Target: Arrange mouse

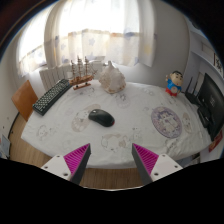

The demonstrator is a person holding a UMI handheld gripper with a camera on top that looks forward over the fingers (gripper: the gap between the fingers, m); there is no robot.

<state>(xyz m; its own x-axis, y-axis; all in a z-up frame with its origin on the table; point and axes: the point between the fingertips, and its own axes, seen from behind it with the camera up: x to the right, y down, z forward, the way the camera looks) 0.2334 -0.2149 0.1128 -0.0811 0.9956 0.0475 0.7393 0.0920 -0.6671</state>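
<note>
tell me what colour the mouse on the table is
Black, seen in the gripper view: the mouse lies on the white patterned tablecloth, beyond the open hand-held gripper.

The tabletop point(70, 135) is covered by a white patterned cloth. A black mouse point(100, 117) is seen lying near its middle. A black keyboard point(51, 96) is laid at the far left edge, a round clock face point(165, 121) flat at the right, and a model ship point(82, 73) (with a crumpled pale bag point(113, 78) beside it) at the back.
</note>
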